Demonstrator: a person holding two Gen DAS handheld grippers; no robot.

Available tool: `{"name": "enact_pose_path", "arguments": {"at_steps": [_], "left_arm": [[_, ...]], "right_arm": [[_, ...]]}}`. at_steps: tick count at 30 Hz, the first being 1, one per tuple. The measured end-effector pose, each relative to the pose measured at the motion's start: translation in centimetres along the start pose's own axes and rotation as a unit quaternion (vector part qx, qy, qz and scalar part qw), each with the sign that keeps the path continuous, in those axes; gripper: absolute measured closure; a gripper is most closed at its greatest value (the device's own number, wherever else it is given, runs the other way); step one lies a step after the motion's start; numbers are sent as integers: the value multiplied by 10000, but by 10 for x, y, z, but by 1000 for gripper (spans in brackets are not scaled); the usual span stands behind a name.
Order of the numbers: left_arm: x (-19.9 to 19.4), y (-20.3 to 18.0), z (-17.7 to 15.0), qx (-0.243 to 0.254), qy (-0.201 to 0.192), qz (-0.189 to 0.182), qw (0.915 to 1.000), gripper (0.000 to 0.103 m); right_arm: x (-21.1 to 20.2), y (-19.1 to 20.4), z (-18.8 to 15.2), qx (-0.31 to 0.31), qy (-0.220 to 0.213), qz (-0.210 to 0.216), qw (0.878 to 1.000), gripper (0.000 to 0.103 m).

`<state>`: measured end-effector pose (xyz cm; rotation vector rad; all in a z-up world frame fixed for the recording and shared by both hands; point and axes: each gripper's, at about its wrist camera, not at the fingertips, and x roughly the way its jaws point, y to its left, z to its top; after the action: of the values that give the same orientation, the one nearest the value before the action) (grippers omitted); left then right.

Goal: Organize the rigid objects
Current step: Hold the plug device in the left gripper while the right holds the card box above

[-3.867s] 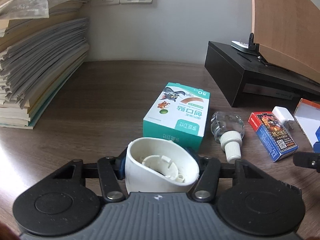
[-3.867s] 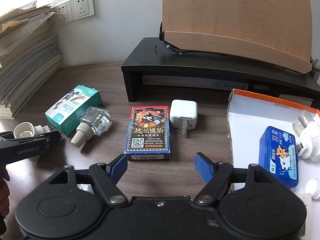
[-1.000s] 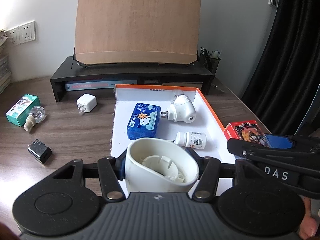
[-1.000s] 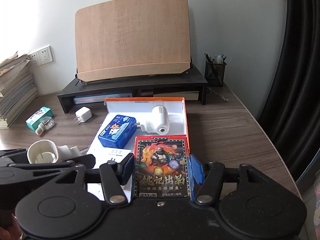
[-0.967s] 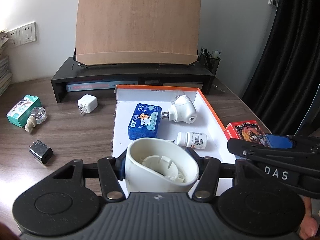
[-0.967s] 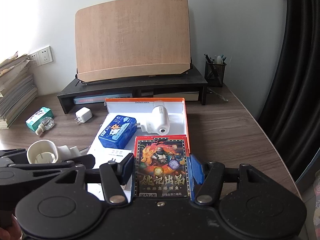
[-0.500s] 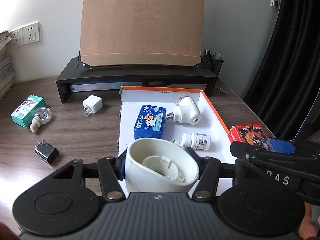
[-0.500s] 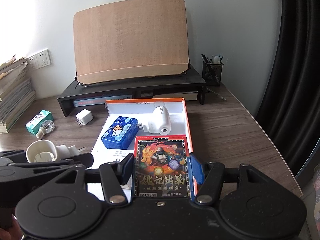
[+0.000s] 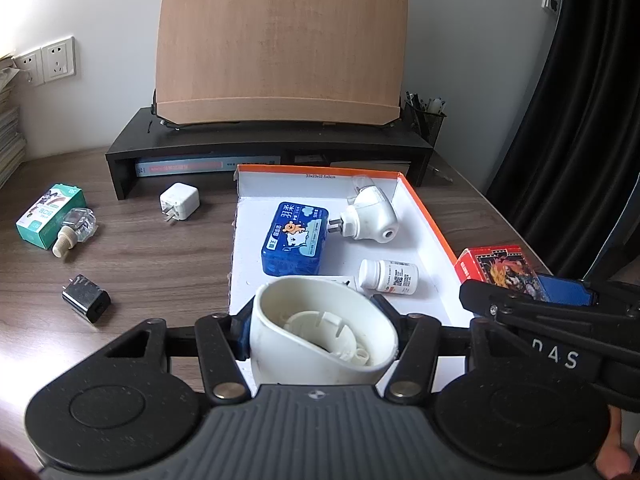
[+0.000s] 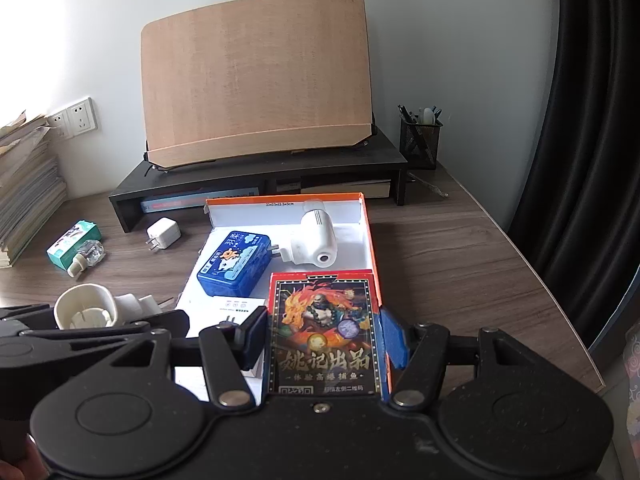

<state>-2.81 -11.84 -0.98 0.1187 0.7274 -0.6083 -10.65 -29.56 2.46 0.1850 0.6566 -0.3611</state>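
Gripping a white plug-in housing (image 9: 320, 328) at lower centre, the left gripper (image 9: 320, 320) stays clenched. The right gripper (image 10: 324, 340) clasps a card box (image 10: 326, 332) at lower centre.

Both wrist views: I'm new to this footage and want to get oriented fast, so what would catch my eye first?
Each gripper is full: the left gripper clamps a white plug-in device low in its view, and the right gripper holds a red card box with a dragon print. Behind them an orange-edged white tray on the desk holds a blue tin, a white plug-in unit and a small pill bottle.
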Motion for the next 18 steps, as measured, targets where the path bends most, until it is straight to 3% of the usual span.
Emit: {"name": "enact_pose_path", "arguments": {"at_steps": [18], "left_arm": [[3,-3,-4,-12,53,20,10000,46]], "right_arm": [[2,-6,-3,22,50,-19,10000,32]]}}
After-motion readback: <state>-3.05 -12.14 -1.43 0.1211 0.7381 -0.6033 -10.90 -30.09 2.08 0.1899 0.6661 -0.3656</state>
